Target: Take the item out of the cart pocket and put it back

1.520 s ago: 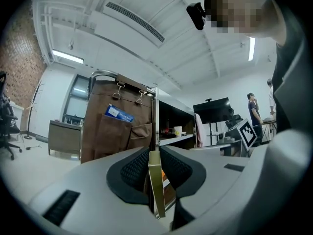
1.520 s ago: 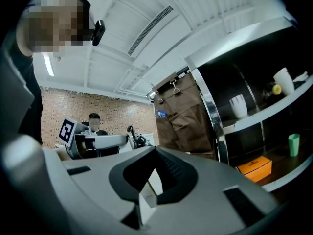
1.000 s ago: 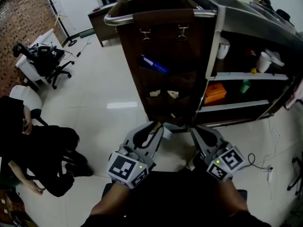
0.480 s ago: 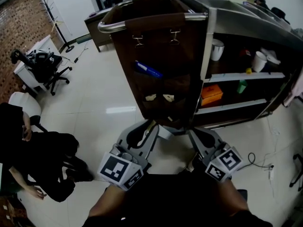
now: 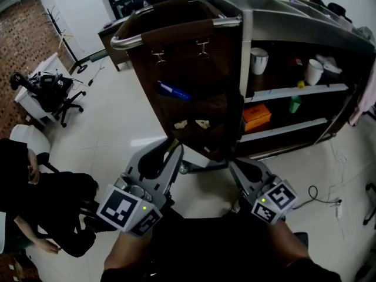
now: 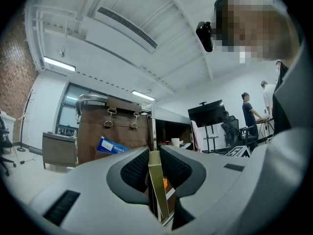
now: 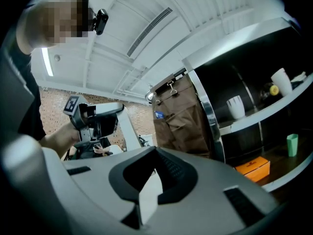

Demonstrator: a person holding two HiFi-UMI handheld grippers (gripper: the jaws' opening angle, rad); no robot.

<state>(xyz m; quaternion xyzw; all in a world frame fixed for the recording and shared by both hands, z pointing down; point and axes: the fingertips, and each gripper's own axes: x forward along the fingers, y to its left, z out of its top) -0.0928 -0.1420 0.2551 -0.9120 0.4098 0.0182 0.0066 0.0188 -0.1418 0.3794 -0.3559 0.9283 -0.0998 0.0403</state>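
A brown fabric pocket organiser (image 5: 194, 69) hangs by two clips from the steel cart's handle (image 5: 176, 31). A blue packet (image 5: 173, 91) sticks out of an upper pocket, and small pale items (image 5: 192, 124) show in a lower one. My left gripper (image 5: 175, 150) is low in front of the organiser, apart from it. It is shut on a thin flat box with a gold edge (image 6: 159, 190) that stands upright between the pads. My right gripper (image 5: 234, 164) is beside it, tips meeting (image 7: 155, 153). A white patch shows behind the tips; what it is I cannot tell.
The cart's open shelves hold white cups (image 5: 258, 59), an orange box (image 5: 257, 116) and a green cup (image 5: 294, 104). A person in black (image 5: 41, 198) sits at the left, with an office chair (image 5: 56, 87) beyond. A cable (image 5: 320, 195) lies on the floor to the right.
My left gripper, still holding the flat box, has drifted left and nearer to me. The cart has shifted left in view. The right gripper stays about where it was.
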